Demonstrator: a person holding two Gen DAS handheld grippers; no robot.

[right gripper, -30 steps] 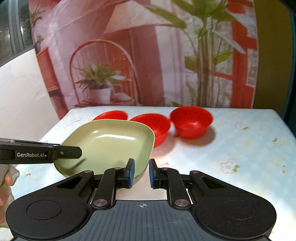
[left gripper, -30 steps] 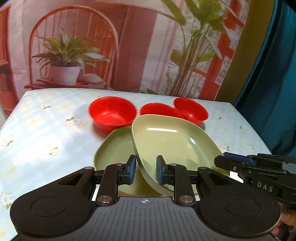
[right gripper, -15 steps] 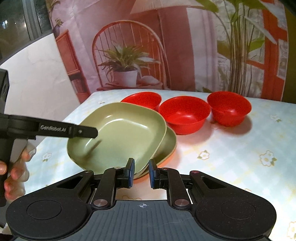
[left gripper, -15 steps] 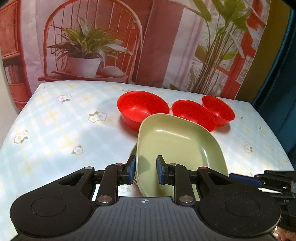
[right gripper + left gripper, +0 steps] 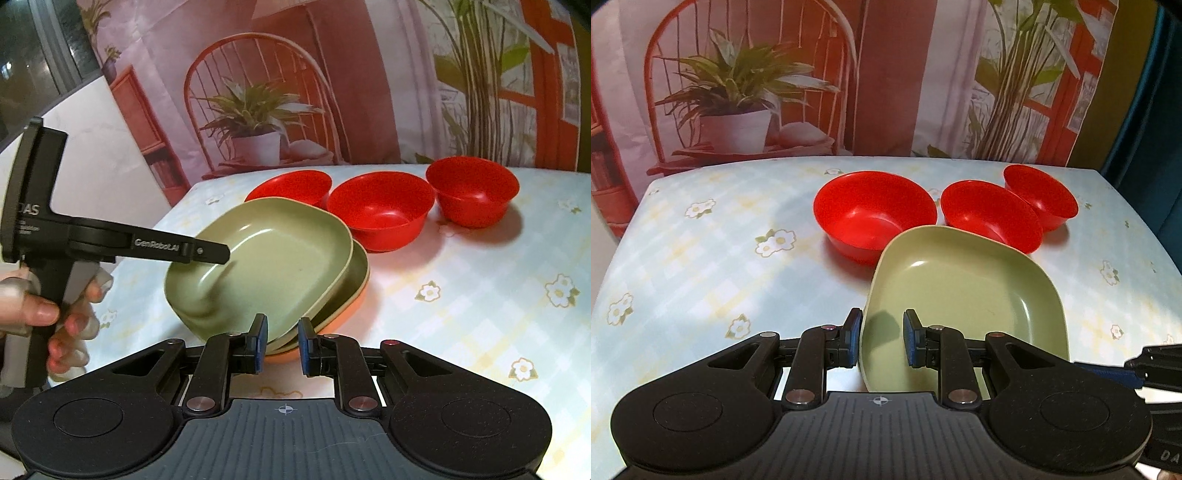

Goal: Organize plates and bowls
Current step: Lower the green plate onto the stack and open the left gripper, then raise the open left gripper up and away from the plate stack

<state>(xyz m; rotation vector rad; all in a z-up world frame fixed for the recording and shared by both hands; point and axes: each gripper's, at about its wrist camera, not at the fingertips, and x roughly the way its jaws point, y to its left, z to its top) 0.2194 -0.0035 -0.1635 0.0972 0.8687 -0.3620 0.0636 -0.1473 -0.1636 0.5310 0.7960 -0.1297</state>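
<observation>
A pale green square plate [image 5: 960,295] [image 5: 266,266] is held by both grippers. My left gripper [image 5: 881,341] is shut on its near left rim, and my right gripper [image 5: 281,344] is shut on the opposite corner. The plate is tilted, its left side raised. Its right side rests in a second green plate [image 5: 356,273], which has an orange layer [image 5: 343,314] under it. In the left wrist view the lower plate is hidden. Three red bowls [image 5: 875,210] [image 5: 990,214] [image 5: 1041,192] stand in a row just behind the plates.
The table [image 5: 701,258] has a light blue flowered cloth. A printed backdrop hangs behind its far edge. A hand [image 5: 55,317] holds the left gripper's handle at the table's left edge. A dark teal curtain [image 5: 1152,110] hangs at the right.
Both grippers have carried the green plate down and toward the bowls, and it now lies over the second green plate. The jaws have kept their grip.
</observation>
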